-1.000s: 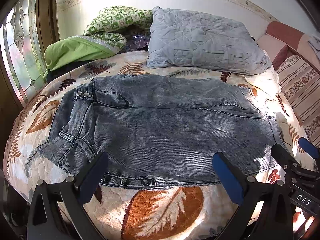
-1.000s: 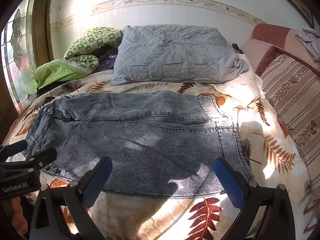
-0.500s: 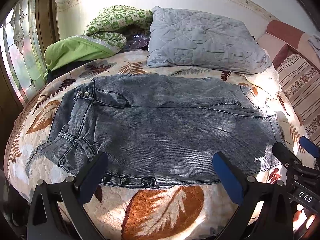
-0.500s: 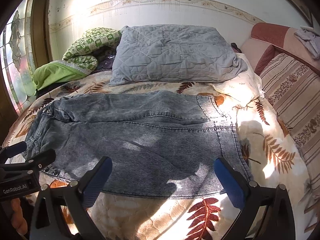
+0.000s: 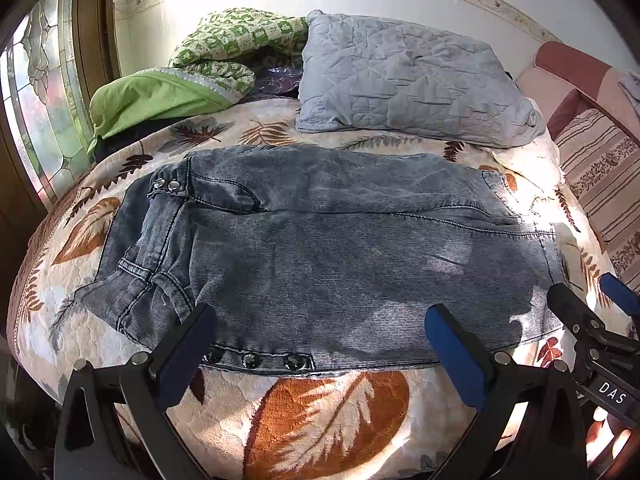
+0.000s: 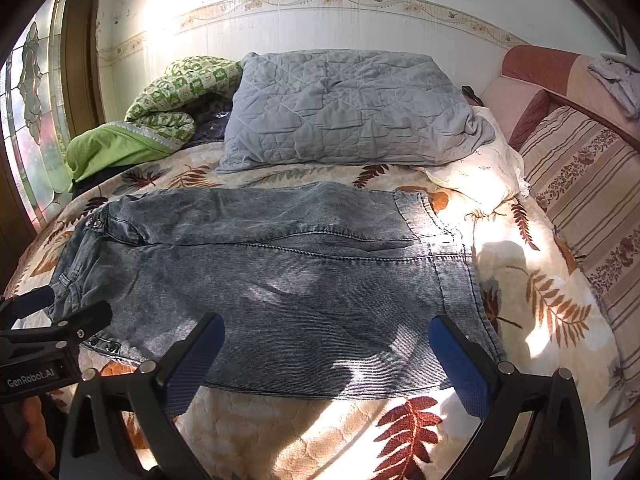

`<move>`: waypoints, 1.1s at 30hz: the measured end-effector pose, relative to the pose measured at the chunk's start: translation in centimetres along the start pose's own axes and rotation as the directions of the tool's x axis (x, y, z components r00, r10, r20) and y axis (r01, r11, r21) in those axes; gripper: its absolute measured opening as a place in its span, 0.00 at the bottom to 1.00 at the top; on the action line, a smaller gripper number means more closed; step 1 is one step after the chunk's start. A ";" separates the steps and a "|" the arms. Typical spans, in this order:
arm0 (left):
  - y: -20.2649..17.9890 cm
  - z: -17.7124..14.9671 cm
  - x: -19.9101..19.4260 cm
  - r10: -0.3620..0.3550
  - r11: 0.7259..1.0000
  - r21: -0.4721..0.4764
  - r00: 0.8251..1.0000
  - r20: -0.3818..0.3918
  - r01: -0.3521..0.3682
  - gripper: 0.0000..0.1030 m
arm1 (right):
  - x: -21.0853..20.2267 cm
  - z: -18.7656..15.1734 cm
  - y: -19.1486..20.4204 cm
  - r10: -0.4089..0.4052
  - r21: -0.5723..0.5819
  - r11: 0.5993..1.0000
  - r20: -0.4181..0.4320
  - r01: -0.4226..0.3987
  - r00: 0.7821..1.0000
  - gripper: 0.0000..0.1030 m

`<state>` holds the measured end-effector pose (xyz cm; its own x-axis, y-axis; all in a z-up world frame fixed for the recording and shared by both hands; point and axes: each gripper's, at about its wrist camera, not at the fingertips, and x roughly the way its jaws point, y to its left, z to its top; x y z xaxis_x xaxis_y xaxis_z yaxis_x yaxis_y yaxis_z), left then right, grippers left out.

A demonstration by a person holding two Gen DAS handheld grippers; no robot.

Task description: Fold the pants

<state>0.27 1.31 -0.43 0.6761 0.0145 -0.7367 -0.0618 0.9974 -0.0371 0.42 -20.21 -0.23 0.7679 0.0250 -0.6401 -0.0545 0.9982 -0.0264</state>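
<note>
Two tongs, left tongs and right tongs, spread wide, empty, near pants, grey pillow behind, green quilt beside.

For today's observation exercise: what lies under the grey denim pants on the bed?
The grey denim pants lie flat on a cream quilted bedspread with orange and brown leaf print, which shows all round them. The part of the bedspread directly beneath is covered.

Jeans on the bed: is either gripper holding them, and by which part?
Nothing is held. The left gripper and right gripper are both open, short of the jeans.
</note>
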 end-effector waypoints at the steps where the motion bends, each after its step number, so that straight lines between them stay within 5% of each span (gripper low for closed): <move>1: 0.0 0.0 0.0 0.001 1.000 0.000 1.000 0.000 -0.001 1.00 | 0.0 0.0 0.0 0.000 0.001 1.000 -0.001 0.000 1.000 1.00; 33: -0.2 -0.3 0.0 -0.004 1.000 -0.004 1.000 -0.007 0.004 1.00 | 0.0 0.0 -0.1 -0.002 0.009 1.000 -0.002 0.002 1.000 1.00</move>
<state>0.11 1.10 -0.64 0.6715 0.0096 -0.7410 -0.0616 0.9972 -0.0429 0.40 -20.27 -0.27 0.7664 0.0229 -0.6419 -0.0473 0.9987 -0.0209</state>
